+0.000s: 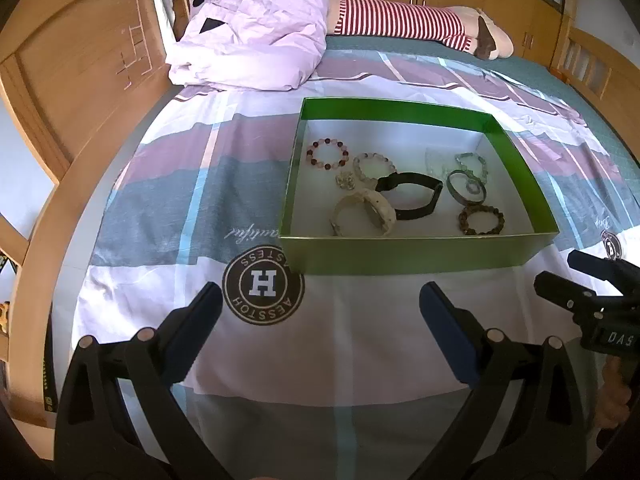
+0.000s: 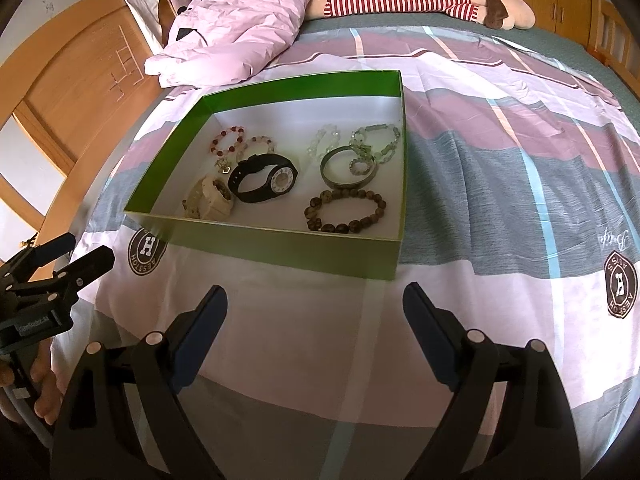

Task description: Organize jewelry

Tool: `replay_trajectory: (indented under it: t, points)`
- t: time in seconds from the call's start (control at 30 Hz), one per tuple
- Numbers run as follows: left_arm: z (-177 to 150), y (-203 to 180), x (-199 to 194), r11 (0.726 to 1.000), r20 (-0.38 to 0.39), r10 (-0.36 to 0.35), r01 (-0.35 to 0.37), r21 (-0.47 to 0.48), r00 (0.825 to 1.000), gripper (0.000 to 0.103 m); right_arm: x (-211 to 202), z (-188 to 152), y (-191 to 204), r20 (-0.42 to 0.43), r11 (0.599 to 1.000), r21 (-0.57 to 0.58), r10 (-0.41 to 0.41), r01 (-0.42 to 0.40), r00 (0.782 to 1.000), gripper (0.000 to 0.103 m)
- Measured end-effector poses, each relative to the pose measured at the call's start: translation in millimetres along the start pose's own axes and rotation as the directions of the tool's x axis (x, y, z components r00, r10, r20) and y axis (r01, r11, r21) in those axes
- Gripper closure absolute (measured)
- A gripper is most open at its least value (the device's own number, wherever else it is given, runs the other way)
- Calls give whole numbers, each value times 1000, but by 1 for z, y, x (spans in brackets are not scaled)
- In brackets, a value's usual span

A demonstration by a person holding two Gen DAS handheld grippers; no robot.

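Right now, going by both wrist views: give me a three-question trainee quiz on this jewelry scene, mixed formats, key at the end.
1. True or false: the black watch lies on the bedspread outside the green box.
2. Multiple choice: the small beaded ring sits A) inside the metal bangle, B) on the pink folded quilt, C) between the fingers of the right gripper.
3. Fill in: both the left gripper and the right gripper are ____ and hold nothing.

Key: 1 false, it lies inside the box. 2 A. 3 open.
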State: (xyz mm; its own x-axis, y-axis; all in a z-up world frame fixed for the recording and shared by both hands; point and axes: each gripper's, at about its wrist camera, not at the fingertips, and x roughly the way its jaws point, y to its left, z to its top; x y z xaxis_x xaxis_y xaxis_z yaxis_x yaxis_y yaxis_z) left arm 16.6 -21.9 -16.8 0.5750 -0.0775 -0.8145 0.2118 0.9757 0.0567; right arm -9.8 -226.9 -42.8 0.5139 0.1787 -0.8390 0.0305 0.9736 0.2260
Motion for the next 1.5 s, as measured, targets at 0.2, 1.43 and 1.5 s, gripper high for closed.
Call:
replay_trajectory:
  t: [0.2, 1.43, 1.5]
  points:
    - [0, 1, 1, 1000, -7, -7, 7, -9, 1000, 3, -1, 1, -2, 4, 1000, 7, 1, -1, 1000, 13]
    - [0, 1, 1, 1000, -6, -9, 9, -6, 1000, 3, 0, -1, -3, -5, 1000, 14, 9, -9, 1000, 13]
    - [-1, 1, 2, 1000, -7, -4, 4, -5, 1000, 3, 1, 0, -3, -5, 1000, 14, 9, -9, 1000, 13]
